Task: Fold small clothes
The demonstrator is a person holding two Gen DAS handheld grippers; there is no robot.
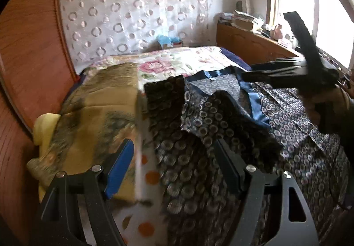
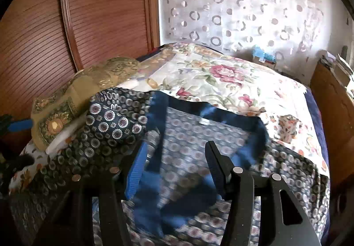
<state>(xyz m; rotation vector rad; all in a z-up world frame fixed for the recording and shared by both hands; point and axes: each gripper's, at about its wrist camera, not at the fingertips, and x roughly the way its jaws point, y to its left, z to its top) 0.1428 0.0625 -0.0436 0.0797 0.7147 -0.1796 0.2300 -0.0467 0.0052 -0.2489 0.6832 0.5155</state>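
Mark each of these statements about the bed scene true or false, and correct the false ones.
1. The patterned garment lies on a bed with a floral cover. True.
2. The left gripper is clamped on the garment. False: its jaws stand open, nothing pinched.
3. The garment has a blue collar band. True.
4. The right gripper holds the yellow-brown cushion. False: it is open above the garment, and the cushion lies apart, to the left.

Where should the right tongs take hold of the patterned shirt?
On the blue collar at the shirt's far edge, coming from the near side over the fabric. It is a raised, folded band, thicker than the flat cloth around it, and likely easier to pinch.
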